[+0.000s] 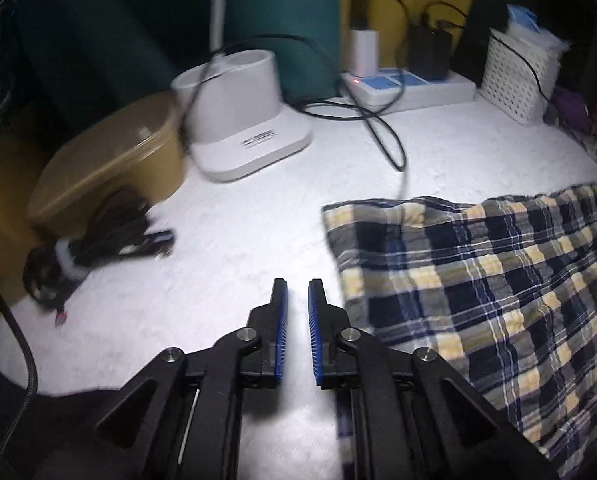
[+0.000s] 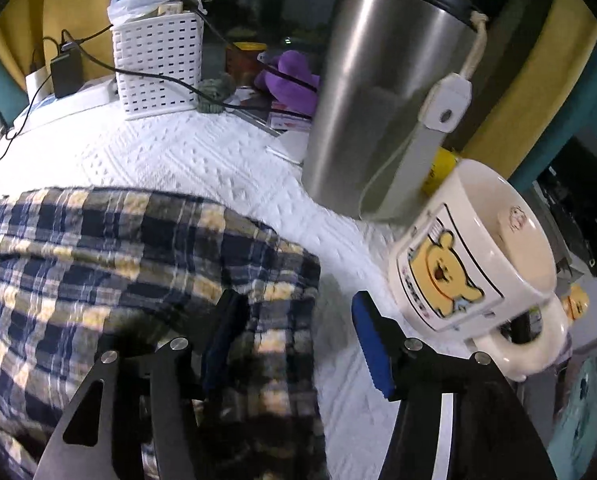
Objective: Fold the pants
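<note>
The plaid pants (image 1: 482, 280), navy, yellow and grey, lie folded on the white textured cloth (image 1: 234, 240). My left gripper (image 1: 297, 292) hovers over bare cloth just left of the pants' left edge, its jaws a narrow gap apart and empty. In the right wrist view the pants (image 2: 118, 264) fill the left half. My right gripper (image 2: 294, 308) is open wide over the pants' right edge, its left finger over the fabric and its right finger over white cloth, holding nothing.
Behind the left gripper stand a white appliance base (image 1: 242, 120), a tan lidded box (image 1: 110, 164), a bundled black cable (image 1: 98, 240), a power strip (image 1: 406, 84) and a white basket (image 1: 518, 72). Close to the right gripper are a steel tumbler (image 2: 382, 92) and a bear mug (image 2: 474, 252).
</note>
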`<state>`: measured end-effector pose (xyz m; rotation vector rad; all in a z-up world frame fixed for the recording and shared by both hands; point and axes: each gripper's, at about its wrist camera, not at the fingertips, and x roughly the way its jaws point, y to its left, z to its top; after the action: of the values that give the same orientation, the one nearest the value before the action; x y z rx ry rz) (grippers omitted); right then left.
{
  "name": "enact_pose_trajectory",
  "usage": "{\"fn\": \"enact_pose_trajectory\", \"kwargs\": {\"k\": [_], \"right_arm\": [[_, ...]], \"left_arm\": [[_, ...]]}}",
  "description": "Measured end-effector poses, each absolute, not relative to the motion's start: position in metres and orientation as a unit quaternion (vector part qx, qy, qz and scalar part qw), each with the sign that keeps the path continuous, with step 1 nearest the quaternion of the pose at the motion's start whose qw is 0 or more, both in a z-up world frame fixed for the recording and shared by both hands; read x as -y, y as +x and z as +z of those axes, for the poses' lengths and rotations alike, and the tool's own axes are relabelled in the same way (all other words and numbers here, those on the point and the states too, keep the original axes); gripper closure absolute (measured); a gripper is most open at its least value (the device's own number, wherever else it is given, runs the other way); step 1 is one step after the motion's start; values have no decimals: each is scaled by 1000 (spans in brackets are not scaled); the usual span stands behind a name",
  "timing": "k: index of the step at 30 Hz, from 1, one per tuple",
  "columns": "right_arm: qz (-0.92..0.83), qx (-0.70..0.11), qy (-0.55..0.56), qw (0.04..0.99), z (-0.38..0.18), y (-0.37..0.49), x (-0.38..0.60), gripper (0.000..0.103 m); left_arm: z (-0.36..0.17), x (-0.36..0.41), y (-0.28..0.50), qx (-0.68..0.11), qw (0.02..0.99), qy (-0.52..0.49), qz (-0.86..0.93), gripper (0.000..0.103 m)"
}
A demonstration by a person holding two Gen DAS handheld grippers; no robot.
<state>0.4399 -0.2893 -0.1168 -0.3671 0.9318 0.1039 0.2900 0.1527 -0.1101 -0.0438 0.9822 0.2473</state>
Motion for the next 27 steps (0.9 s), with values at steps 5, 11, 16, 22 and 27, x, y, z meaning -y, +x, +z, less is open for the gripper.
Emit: {"fn": "enact_pose_trajectory", "kwargs": {"k": [5, 11, 16, 22, 27], "right_arm": [[52, -421, -175, 888, -94, 415, 295, 43], [62, -403, -178, 896, -75, 377, 302, 43], [65, -394, -176, 900, -63, 336, 316, 43], [60, -383, -174, 905, -56, 303, 330, 37], [60, -379, -169, 908, -53, 273, 345, 37]], "left_arm": [[-88, -151, 263, -449, 885, -29, 122, 93], [-64, -134, 226, -414, 902, -46, 111, 70], [-56, -113, 199, -402, 910, -47, 92, 59], [-55, -89, 176, -403, 911, -55, 70, 59], [-51, -70, 154, -393, 916, -52, 56, 59]]}}
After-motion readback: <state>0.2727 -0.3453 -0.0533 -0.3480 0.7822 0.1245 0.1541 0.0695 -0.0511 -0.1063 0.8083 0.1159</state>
